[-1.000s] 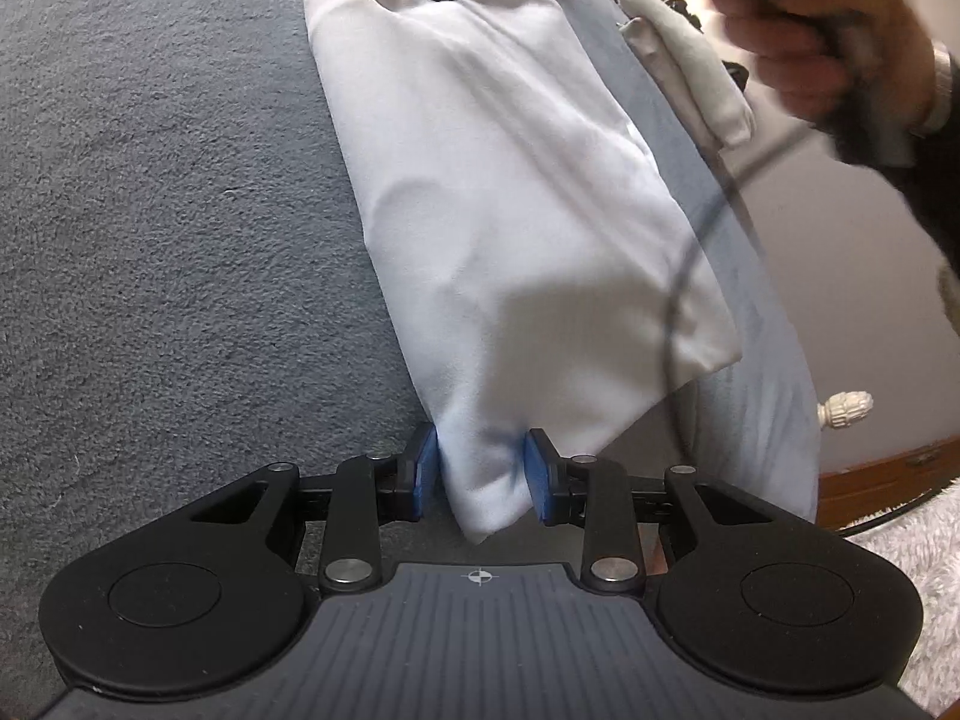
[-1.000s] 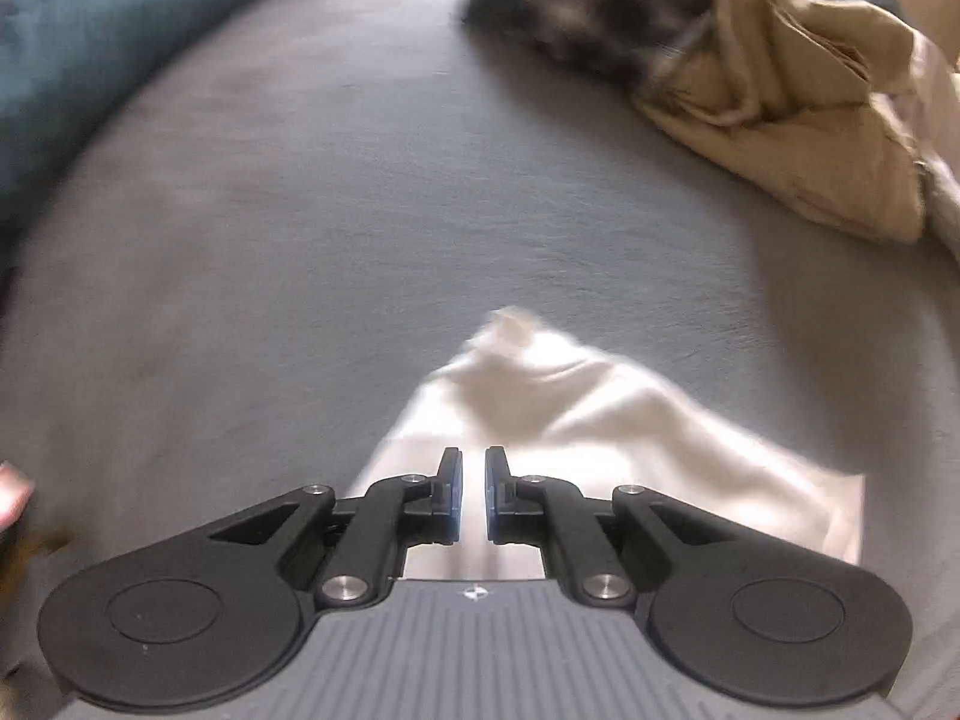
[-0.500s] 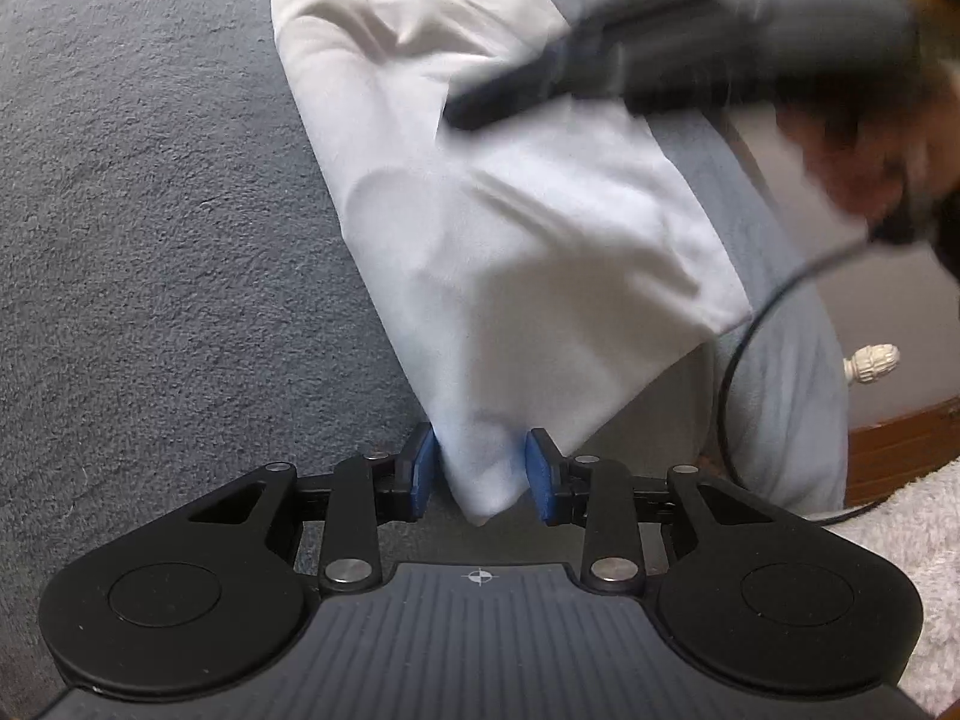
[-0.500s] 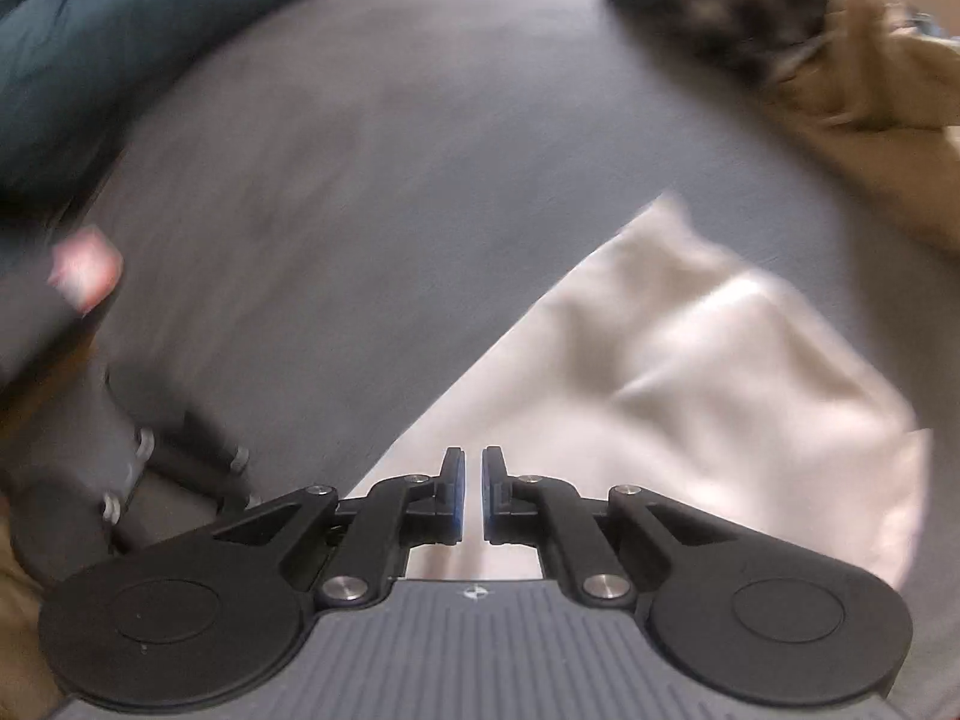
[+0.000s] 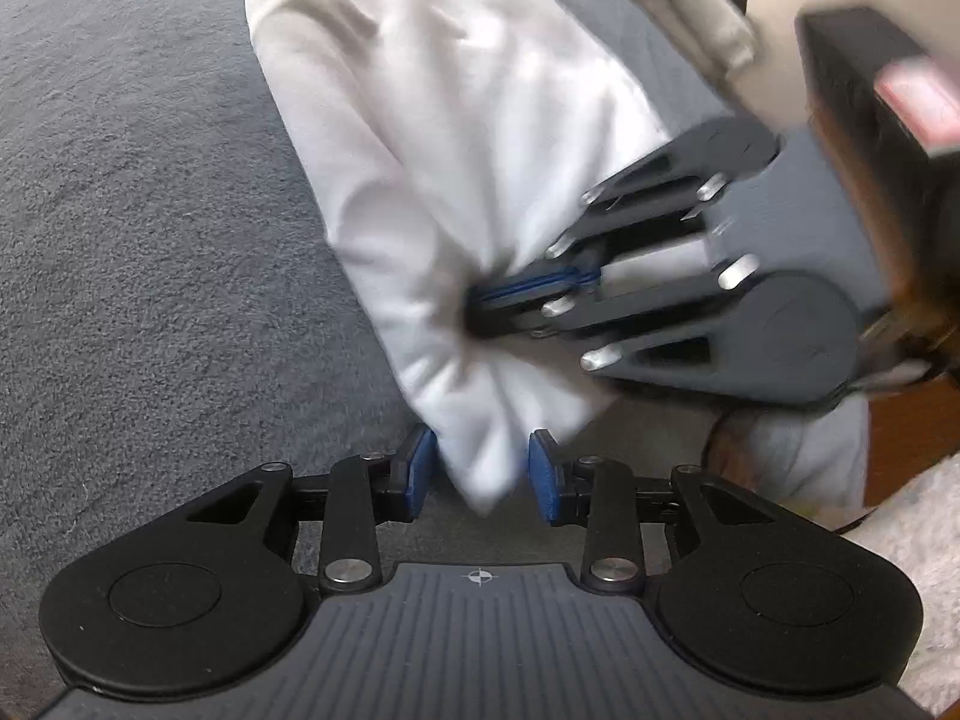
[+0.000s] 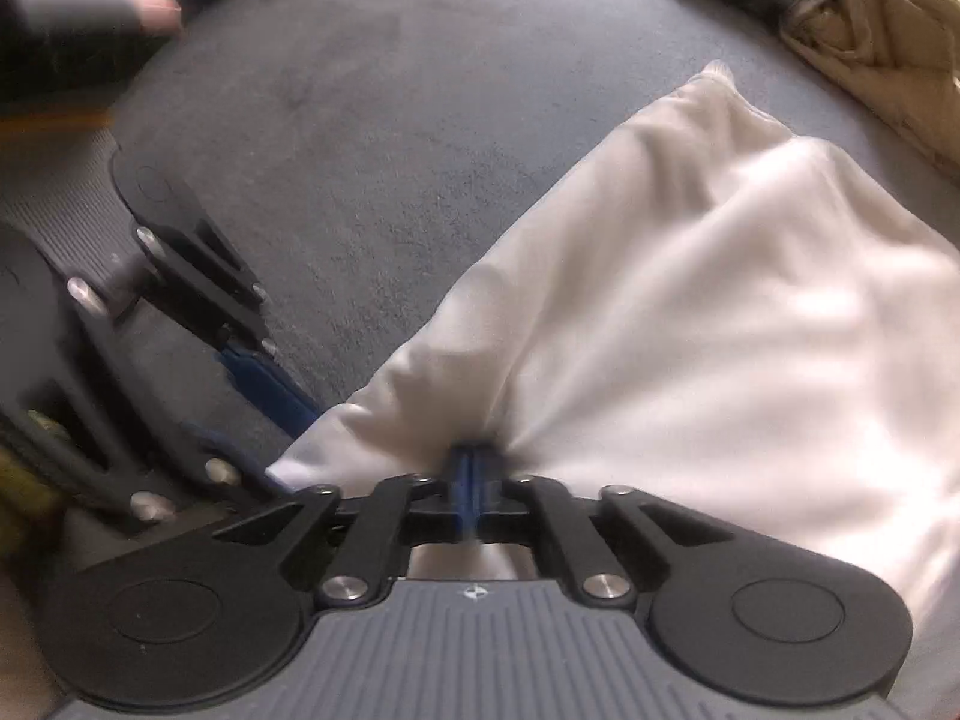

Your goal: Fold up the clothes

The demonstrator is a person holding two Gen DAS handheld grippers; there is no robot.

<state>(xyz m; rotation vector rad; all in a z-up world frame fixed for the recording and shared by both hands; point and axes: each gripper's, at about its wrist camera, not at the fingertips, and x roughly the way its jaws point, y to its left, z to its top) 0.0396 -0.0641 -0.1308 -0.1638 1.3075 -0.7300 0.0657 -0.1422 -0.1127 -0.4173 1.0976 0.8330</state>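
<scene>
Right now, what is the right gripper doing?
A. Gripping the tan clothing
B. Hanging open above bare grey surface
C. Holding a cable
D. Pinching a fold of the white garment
D: the right gripper has its jaws shut together on a bunched fold of the white garment, which puckers around them.

The right gripper was brought down from the upper right of the left wrist frame and clamped onto the white garment, bunching it there.
</scene>
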